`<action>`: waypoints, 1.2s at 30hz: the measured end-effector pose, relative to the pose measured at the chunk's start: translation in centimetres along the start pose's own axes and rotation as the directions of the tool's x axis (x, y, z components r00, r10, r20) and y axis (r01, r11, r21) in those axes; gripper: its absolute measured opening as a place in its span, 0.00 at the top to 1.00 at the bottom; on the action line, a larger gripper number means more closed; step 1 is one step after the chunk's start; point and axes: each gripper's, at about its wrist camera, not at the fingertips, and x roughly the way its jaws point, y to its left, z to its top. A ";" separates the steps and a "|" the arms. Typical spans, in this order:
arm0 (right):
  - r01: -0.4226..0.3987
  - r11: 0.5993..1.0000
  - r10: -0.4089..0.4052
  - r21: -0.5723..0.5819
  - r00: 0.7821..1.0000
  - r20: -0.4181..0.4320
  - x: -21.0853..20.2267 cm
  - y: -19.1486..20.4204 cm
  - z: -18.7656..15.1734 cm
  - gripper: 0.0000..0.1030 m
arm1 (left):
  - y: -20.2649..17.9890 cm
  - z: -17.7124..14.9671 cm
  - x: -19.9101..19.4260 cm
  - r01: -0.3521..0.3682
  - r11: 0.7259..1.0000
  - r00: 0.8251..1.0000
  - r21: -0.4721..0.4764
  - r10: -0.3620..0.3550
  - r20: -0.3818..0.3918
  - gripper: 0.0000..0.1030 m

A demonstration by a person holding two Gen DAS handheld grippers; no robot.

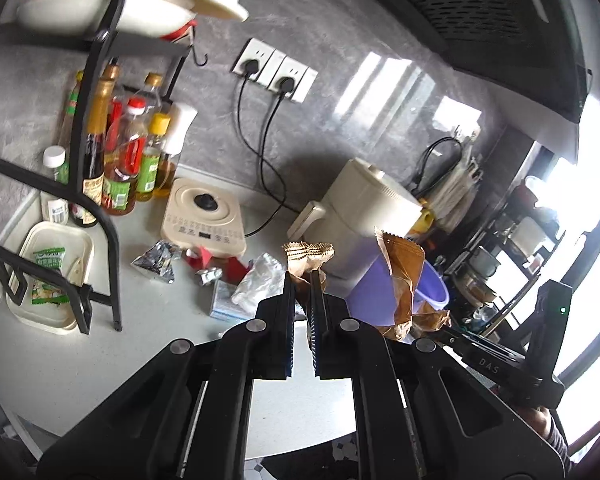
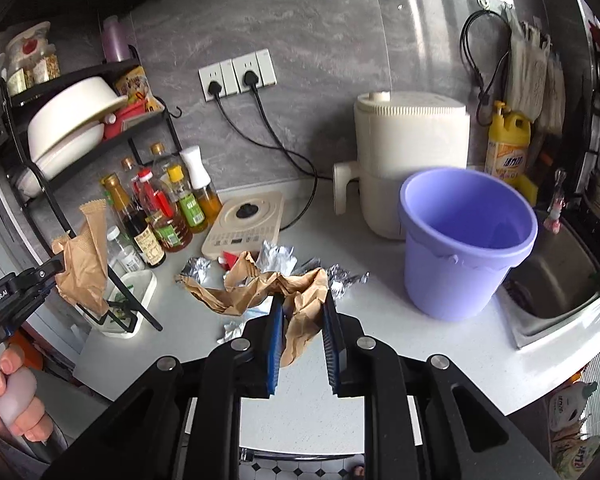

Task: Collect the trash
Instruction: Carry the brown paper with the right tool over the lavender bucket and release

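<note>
My left gripper (image 1: 302, 280) is shut on a small brown paper wrapper (image 1: 308, 258), held up above the counter; the right wrist view shows this wrapper (image 2: 86, 260) hanging at the far left. My right gripper (image 2: 302, 306) is shut on a large crumpled brown paper bag (image 2: 260, 288), which trails to the left over the trash pile. The same bag (image 1: 402, 280) hangs in front of the purple bucket (image 1: 434, 294). This bucket (image 2: 464, 240) stands upright and looks empty, to the right of my right gripper. Crumpled foil (image 2: 276, 260) and a red scrap (image 1: 204, 258) lie on the counter.
A beige cooker plate (image 2: 244, 224) and a white appliance (image 2: 412, 152) stand behind the trash, both plugged in. Sauce bottles (image 2: 156, 216) and a black dish rack (image 2: 52, 200) fill the left. A tray (image 1: 80, 240) holds green packets. A sink (image 2: 556, 280) lies right of the bucket.
</note>
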 end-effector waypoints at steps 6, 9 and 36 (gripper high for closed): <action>0.015 1.000 -0.015 0.009 0.999 0.043 -0.6 -2.3 2.1 0.82 | -2.1 1.3 0.7 0.025 0.999 0.999 0.023 -0.025 0.033 0.93; 0.012 1.000 -0.013 0.010 0.998 0.055 -0.4 -4.2 3.2 0.82 | -3.2 1.8 2.1 0.033 0.999 0.998 0.025 -0.034 0.045 0.93; -0.093 0.995 0.098 -0.048 0.990 0.103 8.4 -23.1 13.2 0.20 | -17.7 4.7 20.1 -0.045 0.996 0.998 0.082 0.041 0.041 0.93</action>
